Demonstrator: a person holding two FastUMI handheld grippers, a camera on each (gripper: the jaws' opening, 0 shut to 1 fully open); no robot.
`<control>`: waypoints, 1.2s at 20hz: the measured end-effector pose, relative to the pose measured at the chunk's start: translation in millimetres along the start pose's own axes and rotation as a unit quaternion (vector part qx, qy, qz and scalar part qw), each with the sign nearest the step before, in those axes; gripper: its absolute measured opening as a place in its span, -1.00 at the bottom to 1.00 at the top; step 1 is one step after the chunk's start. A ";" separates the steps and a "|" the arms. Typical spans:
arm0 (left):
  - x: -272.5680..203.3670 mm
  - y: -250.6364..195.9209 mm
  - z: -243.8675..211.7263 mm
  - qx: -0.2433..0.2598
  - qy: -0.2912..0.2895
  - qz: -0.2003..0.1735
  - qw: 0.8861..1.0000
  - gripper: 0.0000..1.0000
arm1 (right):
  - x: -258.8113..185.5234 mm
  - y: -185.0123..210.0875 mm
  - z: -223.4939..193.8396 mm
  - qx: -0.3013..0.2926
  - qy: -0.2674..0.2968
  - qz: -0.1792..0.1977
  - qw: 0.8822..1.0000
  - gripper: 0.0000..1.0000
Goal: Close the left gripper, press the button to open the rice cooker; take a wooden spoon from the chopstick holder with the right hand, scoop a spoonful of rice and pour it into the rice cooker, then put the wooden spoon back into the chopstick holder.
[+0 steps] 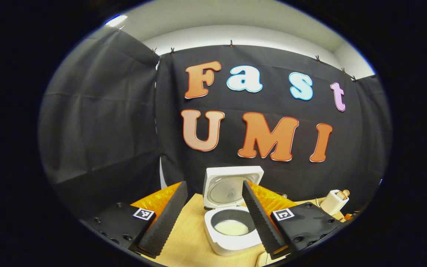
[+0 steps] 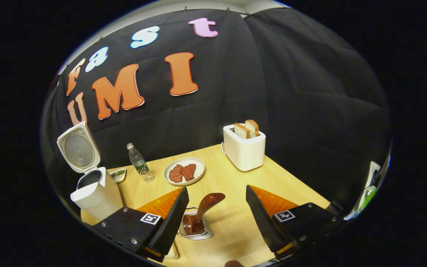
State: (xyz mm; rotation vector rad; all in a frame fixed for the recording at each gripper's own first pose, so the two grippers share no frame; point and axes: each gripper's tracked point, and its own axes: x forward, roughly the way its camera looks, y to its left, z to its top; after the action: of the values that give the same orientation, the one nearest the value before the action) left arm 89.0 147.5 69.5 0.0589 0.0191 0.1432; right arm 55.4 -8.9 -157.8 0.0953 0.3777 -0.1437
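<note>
At lower centre of the left gripper view the cooker (image 1: 232, 226) stands open with rice inside, while the spoon (image 2: 200, 213) sits in the holder (image 2: 195, 233), so the task seems finished; both grippers (image 1: 213, 218) (image 2: 215, 218) have jaws spread, empty.

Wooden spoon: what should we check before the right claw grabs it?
1. Rice cooker lid up: ok, it stands open and the pot shows.
2. Right claw open: ok, jaws are wide apart with nothing in them.
3. Wooden spoon in the chopstick holder: ok, it leans out of the top.
4. Spoon lined up: not ok yet, it sits low and off to one side between the fingers.
5. Left claw out of the way: ok, it is open and faces the cooker, holding nothing.
6. Rice to scoop: cannot tell where it is; something pale already lies in the pot.
</note>
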 end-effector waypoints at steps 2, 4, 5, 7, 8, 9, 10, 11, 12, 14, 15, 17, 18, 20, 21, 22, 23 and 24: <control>25.3 -9.6 22.9 0.026 -0.020 0.001 0.999 1.00 | -15.0 11.0 12.6 -0.018 -0.012 0.011 1.000 0.90; 53.1 -25.2 37.2 0.029 -0.026 -0.008 0.999 0.99 | -22.0 18.6 19.5 -0.025 -0.011 0.020 0.999 0.89; 67.2 -34.4 42.3 0.021 -0.026 -0.017 0.999 1.00 | -26.2 21.2 26.9 -0.024 -0.015 0.025 0.999 0.90; 95.6 -43.7 53.5 0.021 -0.029 -0.020 0.999 0.99 | -31.2 23.6 41.9 -0.017 -0.028 0.029 0.999 0.90; 111.8 -45.7 57.9 0.029 -0.033 -0.019 0.999 0.99 | -32.8 23.3 46.8 -0.017 -0.032 0.030 0.999 0.90; 129.6 -50.4 61.2 0.036 -0.034 -0.020 0.999 0.99 | -34.1 21.6 50.2 -0.018 -0.036 0.028 0.999 0.90; 148.0 -55.3 59.6 0.041 -0.030 -0.020 0.998 0.99 | -35.5 19.5 53.2 -0.021 -0.036 0.026 0.999 0.89; 166.3 -59.6 57.2 0.044 -0.023 -0.020 0.999 0.99 | -37.3 17.6 54.7 -0.024 -0.035 0.026 0.999 0.89; 182.2 -64.1 51.3 0.045 -0.015 -0.021 0.999 0.99 | -39.2 15.4 57.7 -0.025 -0.036 0.024 0.999 0.90; 214.0 -71.8 37.3 0.052 0.000 -0.021 0.998 1.00 | -42.8 7.9 63.3 -0.026 -0.039 0.016 0.999 0.90; 227.6 -73.5 25.7 0.064 0.013 -0.019 0.998 1.00 | -43.8 3.2 64.3 -0.026 -0.039 0.011 0.999 0.90; 252.3 -85.6 -1.2 0.065 0.040 -0.034 0.996 0.99 | -46.3 -2.9 66.9 -0.025 -0.040 0.004 0.999 0.89; 258.2 -89.1 -12.8 0.062 0.053 -0.036 0.996 0.99 | -47.1 -7.2 68.3 -0.025 -0.042 -0.002 0.999 0.90; 276.7 -87.1 -29.7 0.059 0.069 -0.032 0.995 1.00 | -48.0 -13.9 69.6 -0.027 -0.044 -0.012 0.999 0.89; 284.0 -85.0 -38.5 0.059 0.078 -0.027 0.995 1.00 | -49.1 -16.2 65.8 -0.027 -0.041 -0.014 0.999 0.91; 289.1 -80.6 -50.2 0.063 0.089 -0.019 0.994 1.00 | -50.0 -17.1 64.1 -0.026 -0.038 -0.015 0.999 0.90; 292.4 -78.1 -59.7 0.063 0.097 -0.016 0.993 1.00 | -50.5 -17.8 62.8 -0.025 -0.038 -0.016 0.999 0.89; 296.3 -77.2 -66.2 0.055 0.104 -0.016 0.993 1.00 | -51.0 -19.6 63.6 -0.024 -0.039 -0.020 0.999 0.90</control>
State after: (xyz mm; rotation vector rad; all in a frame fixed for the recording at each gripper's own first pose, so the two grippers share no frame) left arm 391.6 117.5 -5.6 0.1536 0.2354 0.1163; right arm 28.4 -29.6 -81.2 0.0344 0.3044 -0.1774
